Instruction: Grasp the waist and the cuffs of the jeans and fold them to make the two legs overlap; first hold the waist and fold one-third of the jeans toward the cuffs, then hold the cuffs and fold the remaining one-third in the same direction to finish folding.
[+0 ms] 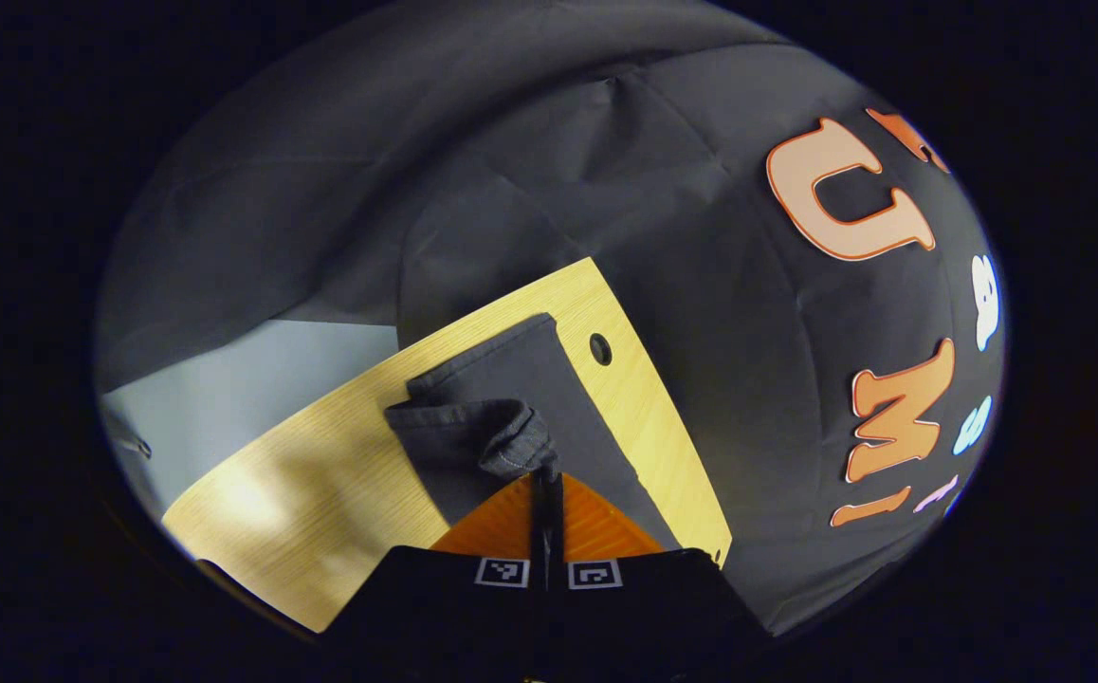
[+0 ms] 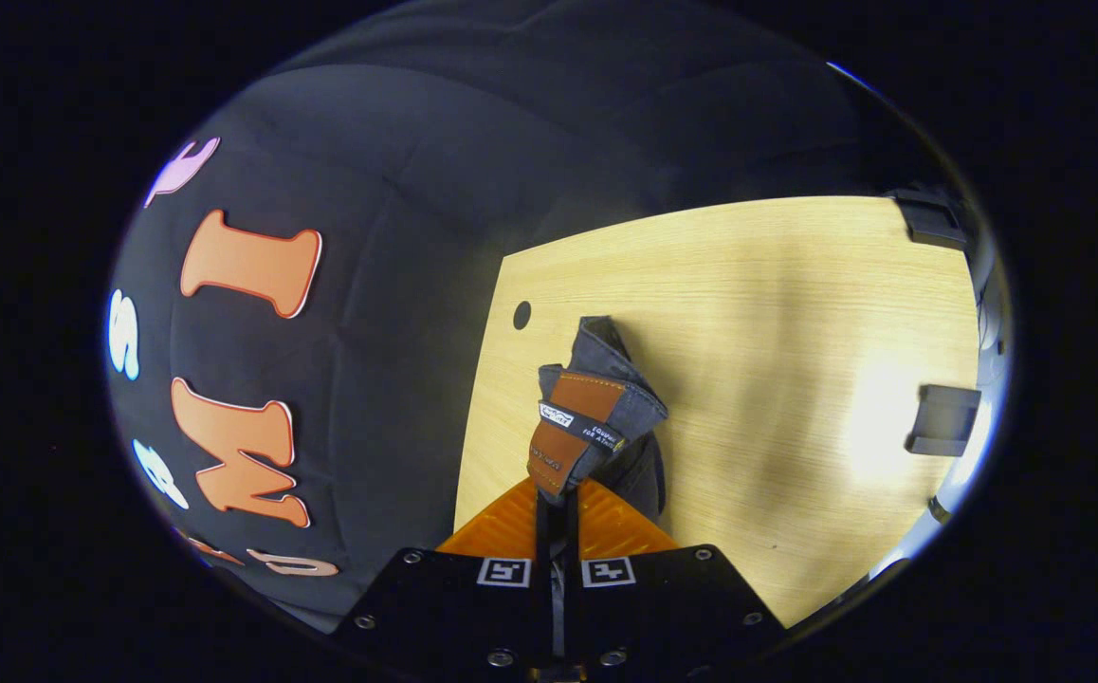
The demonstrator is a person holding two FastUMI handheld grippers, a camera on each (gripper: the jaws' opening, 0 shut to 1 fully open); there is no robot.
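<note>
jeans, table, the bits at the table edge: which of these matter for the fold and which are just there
In the job:
jeans, pinched by left gripper
waist with leather patch, pinched by right gripper

Just there:
wooden table, which only bears the jeans
round hole in it
dark clamps at its edge

Small print is seen on the jeans' (image 2: 606, 379) leather patch (image 2: 573, 422), but nothing can be read.
</note>
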